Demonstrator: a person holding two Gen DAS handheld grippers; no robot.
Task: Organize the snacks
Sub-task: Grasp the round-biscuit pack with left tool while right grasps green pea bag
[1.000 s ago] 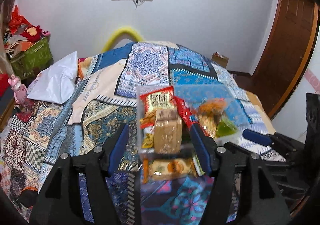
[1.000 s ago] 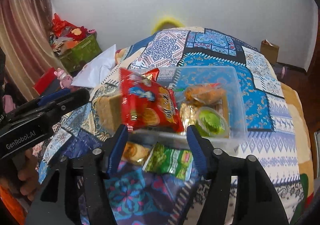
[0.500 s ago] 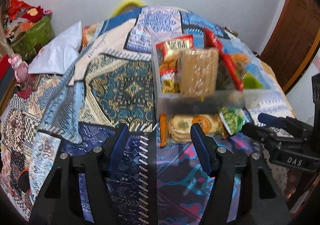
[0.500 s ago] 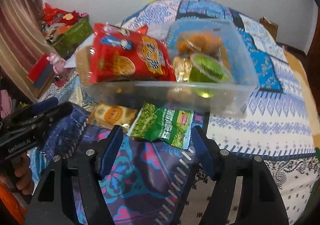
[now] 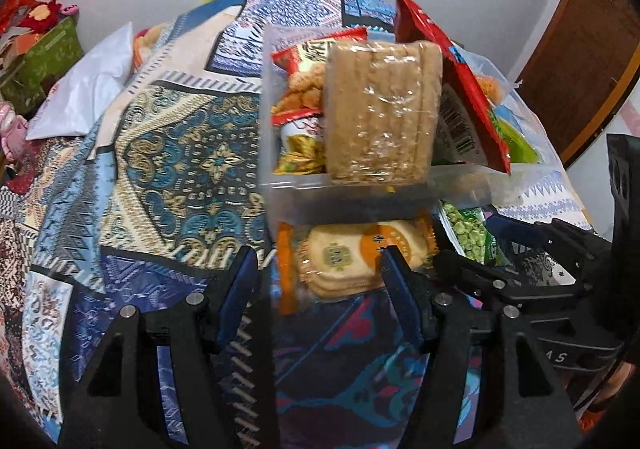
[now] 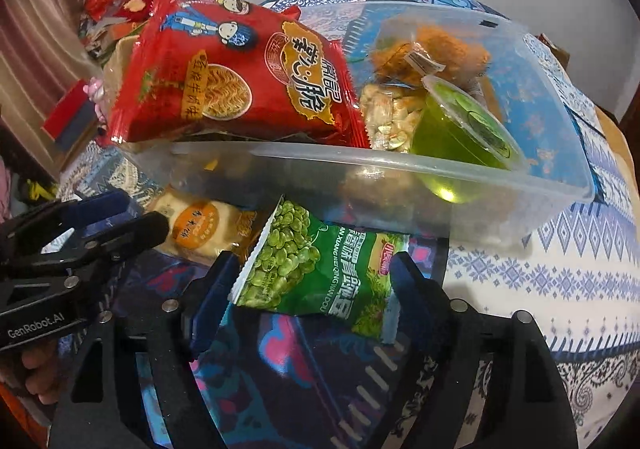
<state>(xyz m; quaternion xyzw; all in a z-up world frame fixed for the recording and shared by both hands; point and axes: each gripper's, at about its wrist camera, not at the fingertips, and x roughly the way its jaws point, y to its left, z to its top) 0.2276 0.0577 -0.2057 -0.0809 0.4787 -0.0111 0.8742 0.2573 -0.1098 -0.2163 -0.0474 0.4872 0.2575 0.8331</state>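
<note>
A clear plastic bin [image 6: 440,185] stands on the patterned bedspread and holds a red noodle-snack bag [image 6: 236,77], a wrapped cracker block [image 5: 380,109], a green jelly cup [image 6: 464,129] and other packets. In front of the bin lie a yellow biscuit pack [image 5: 352,257] and a green pea bag [image 6: 316,269]. My left gripper [image 5: 316,269] is open, its fingers either side of the biscuit pack. My right gripper [image 6: 312,281] is open, its fingers either side of the green pea bag. The pea bag also shows in the left wrist view [image 5: 468,237].
The bed's patchwork cover [image 5: 180,153] spreads to the left. A white pillow [image 5: 92,81] and a green box [image 5: 40,57] of clutter lie at the far left. A wooden door [image 5: 580,41] stands at the right. The two grippers are close side by side.
Both grippers have moved forward and down toward the packs in front of the bin. The biscuit pack and pea bag now sit between their open fingers.
</note>
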